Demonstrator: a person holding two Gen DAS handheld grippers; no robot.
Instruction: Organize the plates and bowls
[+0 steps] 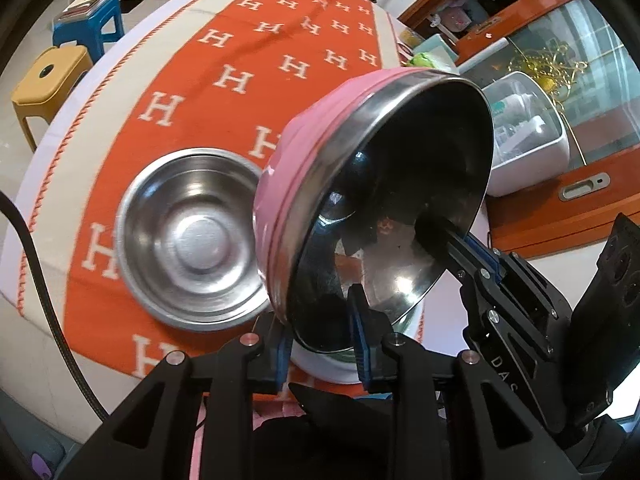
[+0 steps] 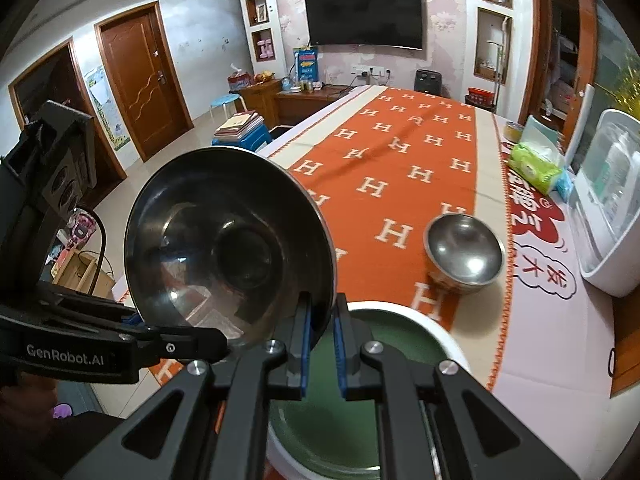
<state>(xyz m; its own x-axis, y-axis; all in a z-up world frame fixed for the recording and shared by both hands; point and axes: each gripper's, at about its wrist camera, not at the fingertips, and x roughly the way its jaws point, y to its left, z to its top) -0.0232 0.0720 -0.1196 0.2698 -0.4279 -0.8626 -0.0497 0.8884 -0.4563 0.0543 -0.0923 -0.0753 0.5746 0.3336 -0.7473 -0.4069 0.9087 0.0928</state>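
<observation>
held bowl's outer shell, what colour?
Pink outside, steel inside. The bowl shows it best in the left wrist view; the right wrist view shows only the inside.

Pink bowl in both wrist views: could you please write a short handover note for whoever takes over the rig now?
Left gripper: shut on the near rim of the pink bowl.
Right gripper: shut on the same bowl's rim at another spot.
Things: the pink bowl is held tilted in the air over the green plate. A shallow steel bowl and a small steel bowl stand apart on the orange cloth.
Done: pink bowl lifted; nothing is stacked yet.
Left: set the pink bowl down, probably nesting the bowls, and group them with the plate.
</observation>
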